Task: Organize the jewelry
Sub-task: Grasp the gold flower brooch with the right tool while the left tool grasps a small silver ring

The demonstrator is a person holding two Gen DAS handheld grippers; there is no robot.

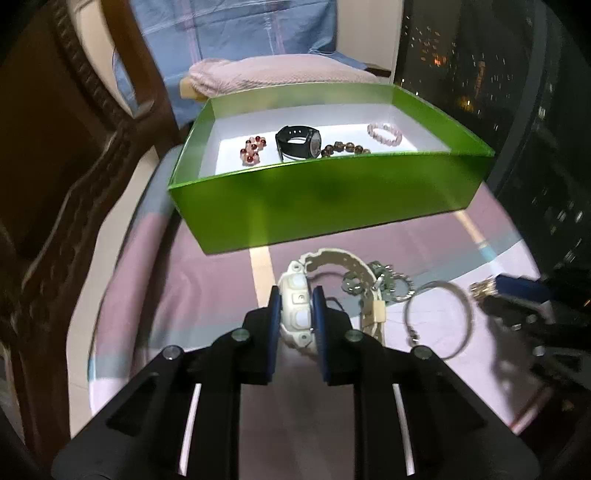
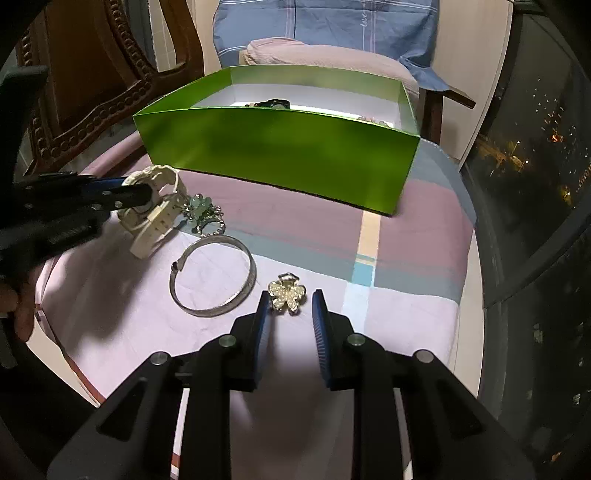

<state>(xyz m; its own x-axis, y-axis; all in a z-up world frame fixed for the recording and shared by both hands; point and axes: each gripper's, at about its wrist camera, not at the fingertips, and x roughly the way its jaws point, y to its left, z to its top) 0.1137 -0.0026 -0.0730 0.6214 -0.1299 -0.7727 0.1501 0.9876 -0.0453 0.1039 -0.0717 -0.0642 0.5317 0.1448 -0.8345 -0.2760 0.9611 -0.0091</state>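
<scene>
My left gripper (image 1: 297,295) is shut on the case of a white watch (image 1: 297,310) that lies on the striped cloth; it also shows in the right wrist view (image 2: 155,214) with the left gripper (image 2: 142,194) on it. My right gripper (image 2: 290,299) is open around a gold butterfly clip (image 2: 287,296), with a gap on both sides. A silver bangle (image 2: 212,277) and a green flower piece (image 2: 201,214) lie between the watch and the clip. The green box (image 1: 325,199) holds a black watch (image 1: 299,142), red beads (image 1: 253,149), brown beads (image 1: 345,148) and a pink bracelet (image 1: 384,133).
The cloth-covered seat (image 2: 406,229) ends at a carved wooden chair frame (image 2: 92,110) on the left and a dark window (image 2: 535,166) on the right. A pink cushion (image 2: 332,55) and blue pillow (image 2: 325,22) lie behind the box.
</scene>
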